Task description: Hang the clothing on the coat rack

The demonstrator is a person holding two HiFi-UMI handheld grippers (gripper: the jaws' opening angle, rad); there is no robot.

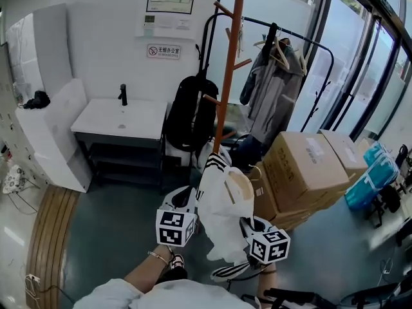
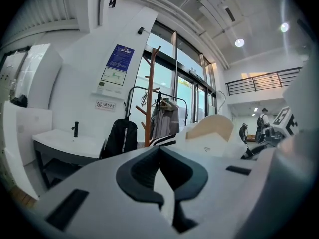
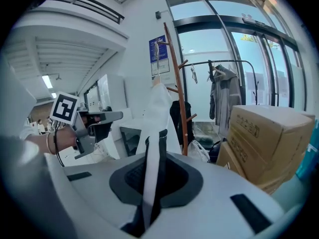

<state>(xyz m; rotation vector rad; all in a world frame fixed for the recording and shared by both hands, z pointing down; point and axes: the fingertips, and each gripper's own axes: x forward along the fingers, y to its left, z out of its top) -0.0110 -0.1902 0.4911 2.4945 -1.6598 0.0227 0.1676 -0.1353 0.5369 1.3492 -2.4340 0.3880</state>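
Clothing, white with black-striped trim, on wooden hanger, pinched by left tool and right tool

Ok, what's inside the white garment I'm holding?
A pale wooden hanger shows in the neck opening of the white black-striped garment. Only one broad shoulder of it is visible. The rest is covered by the fabric.
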